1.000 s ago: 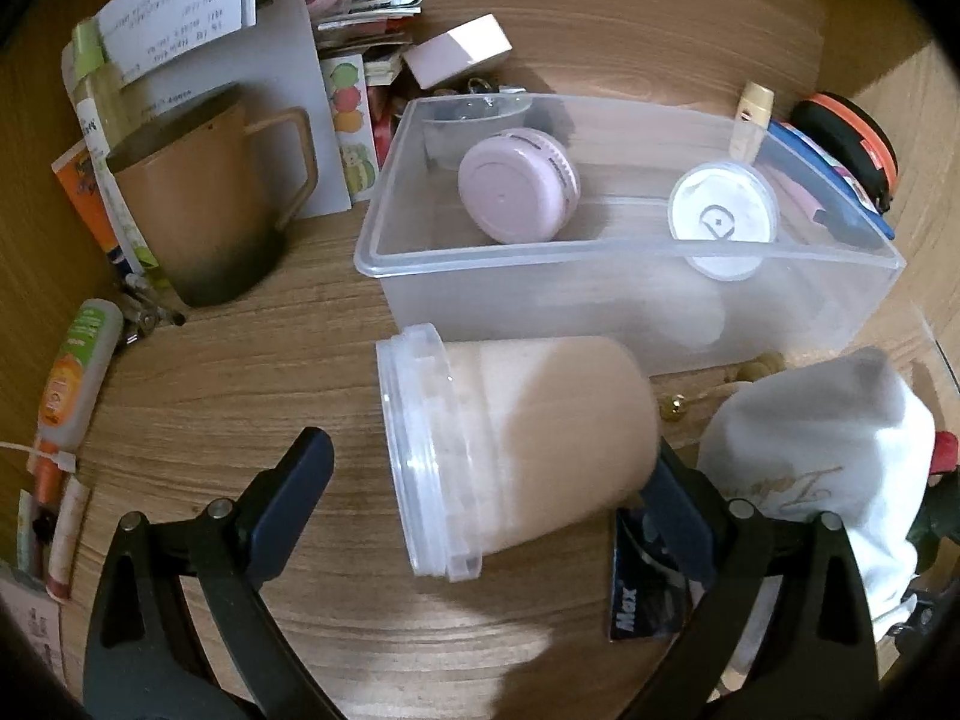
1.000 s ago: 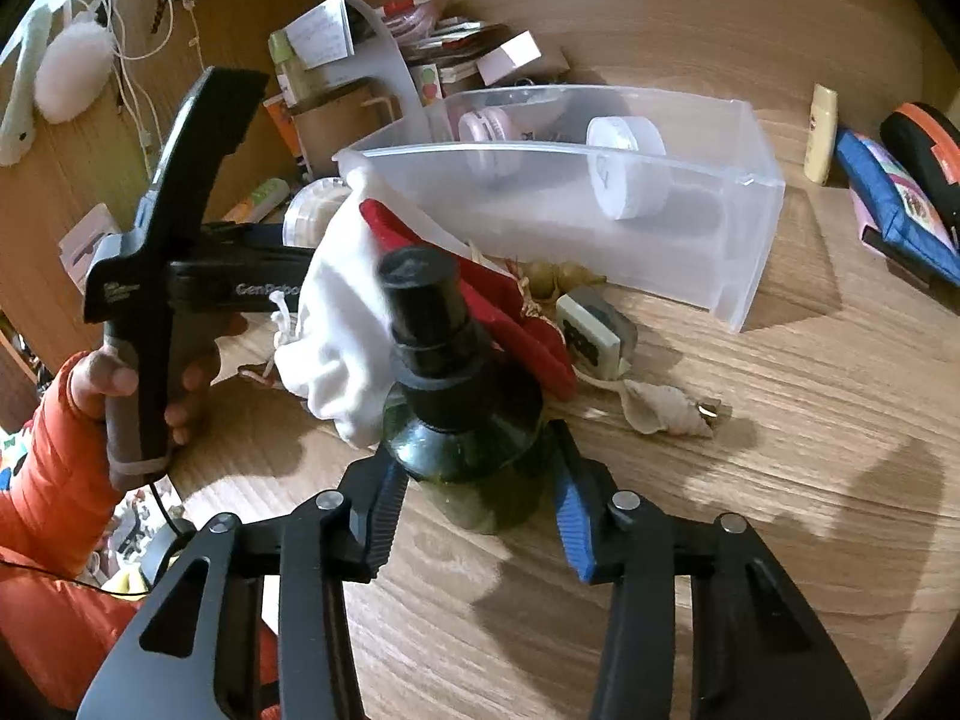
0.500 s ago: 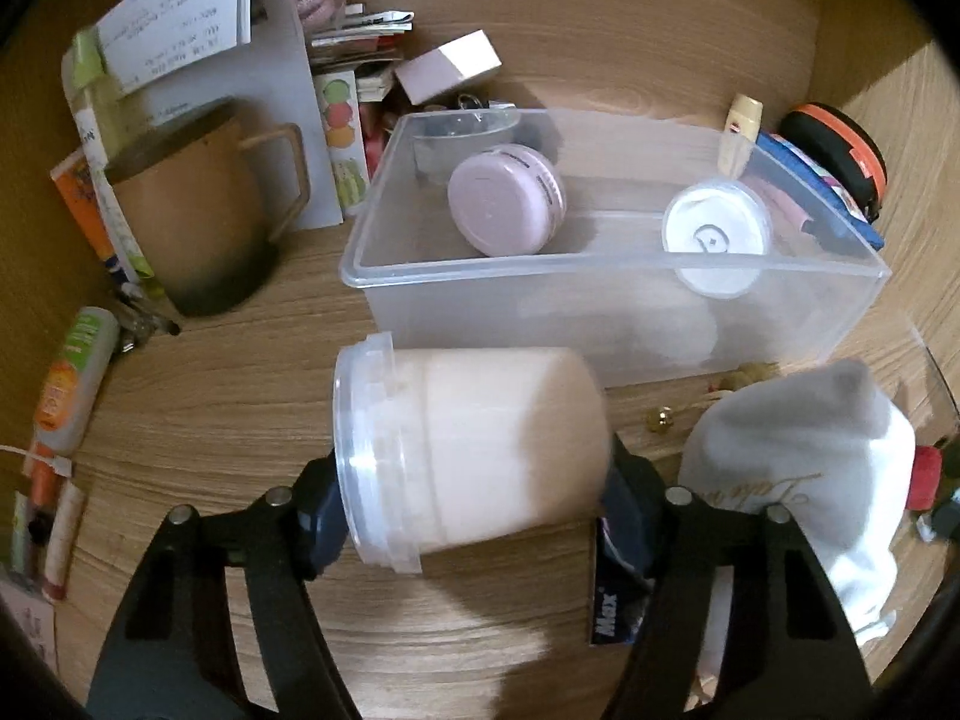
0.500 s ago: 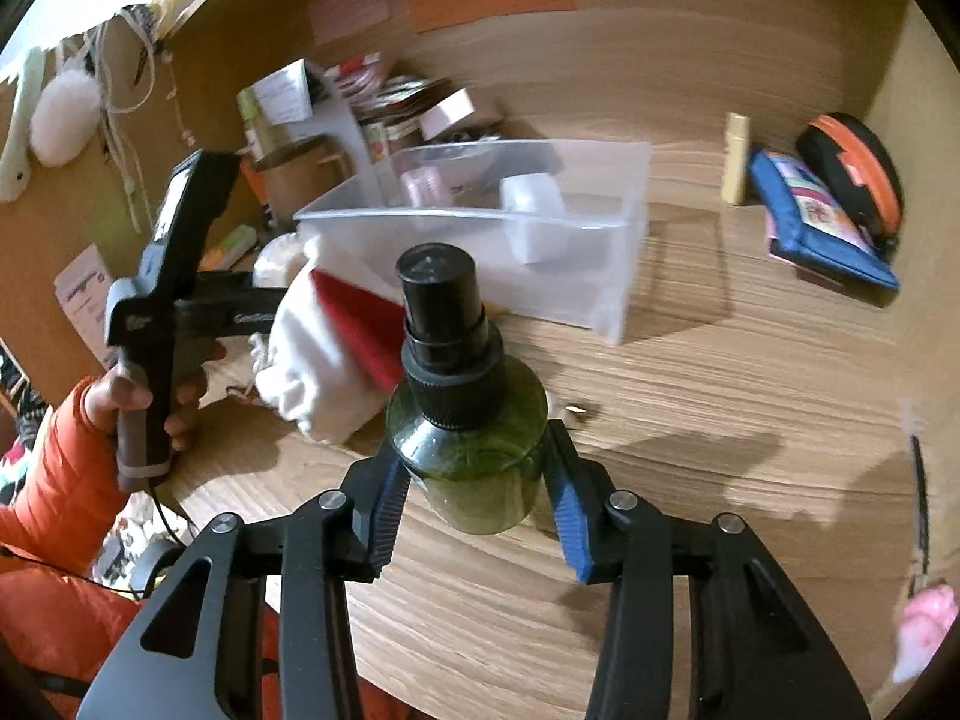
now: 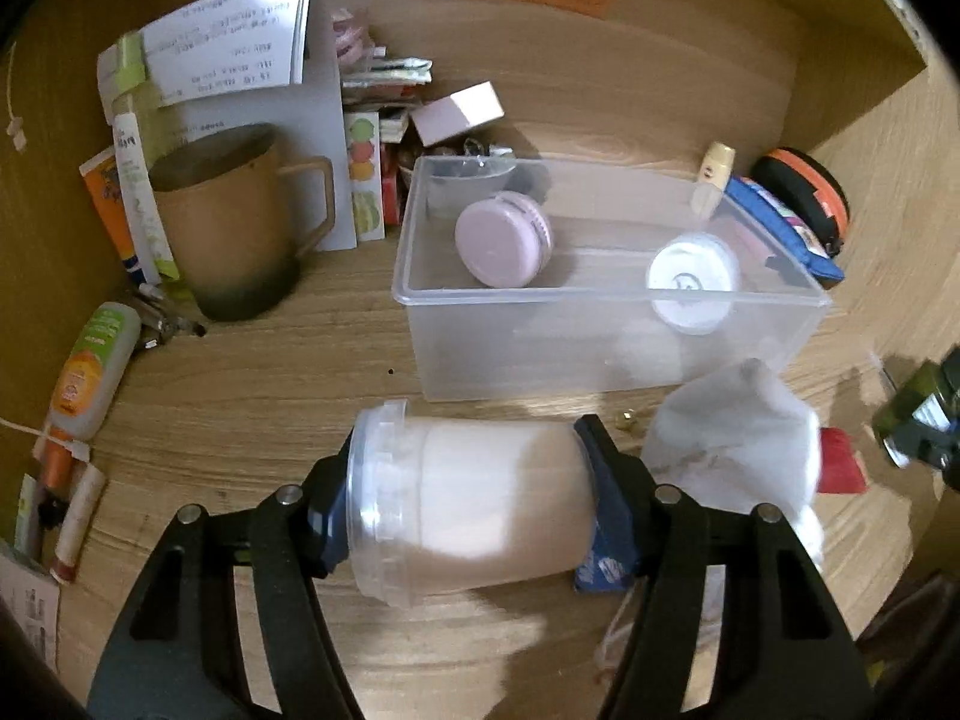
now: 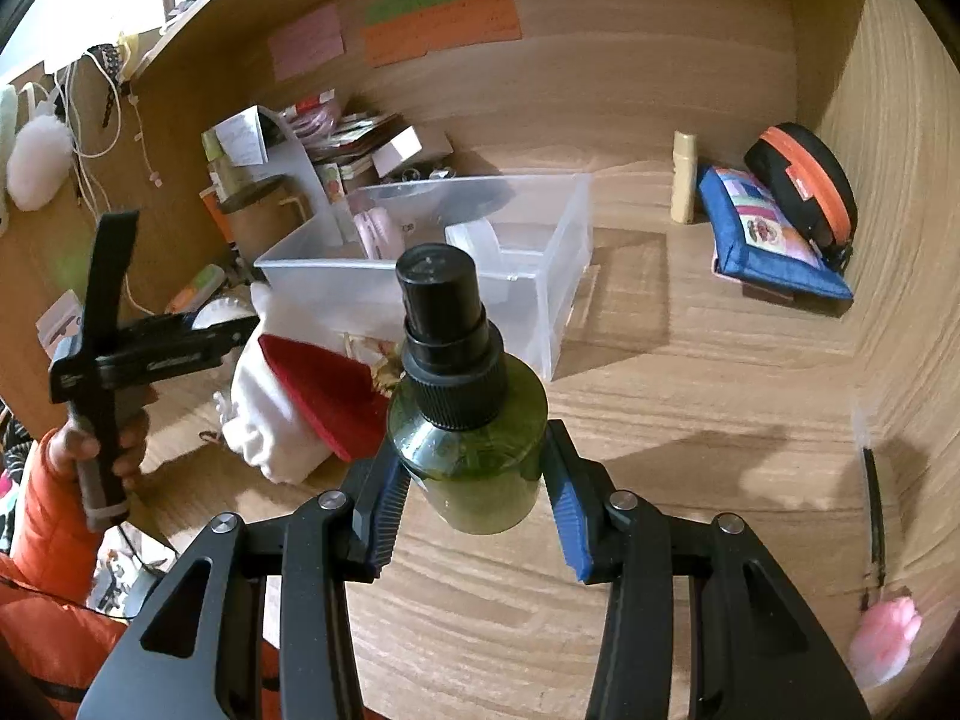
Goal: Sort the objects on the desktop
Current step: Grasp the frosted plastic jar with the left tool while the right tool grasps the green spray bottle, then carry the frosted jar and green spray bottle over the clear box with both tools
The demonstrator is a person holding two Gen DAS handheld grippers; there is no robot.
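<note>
My left gripper (image 5: 468, 492) is shut on a clear-lidded tub of pale cotton pads (image 5: 474, 498), held sideways just above the desk, in front of the clear plastic bin (image 5: 600, 348). The bin holds a pink round jar (image 5: 501, 240) and a white round jar (image 5: 690, 276). My right gripper (image 6: 477, 480) is shut on a green spray bottle with a black cap (image 6: 468, 402), held upright above the desk, right of and nearer than the bin (image 6: 540, 300). The left gripper also shows in the right wrist view (image 6: 228, 330).
A brown mug (image 5: 234, 240), papers and tubes crowd the back left. A white cloth pouch (image 5: 738, 444) and a red case (image 6: 324, 396) lie by the bin. A blue pouch (image 6: 762, 234), a black-orange case (image 6: 804, 186) and a cream tube (image 6: 684, 177) sit at the back right.
My left gripper closed on the tub and lifted it a little. My right gripper raised the green bottle off the desk and drew it back to the right.
</note>
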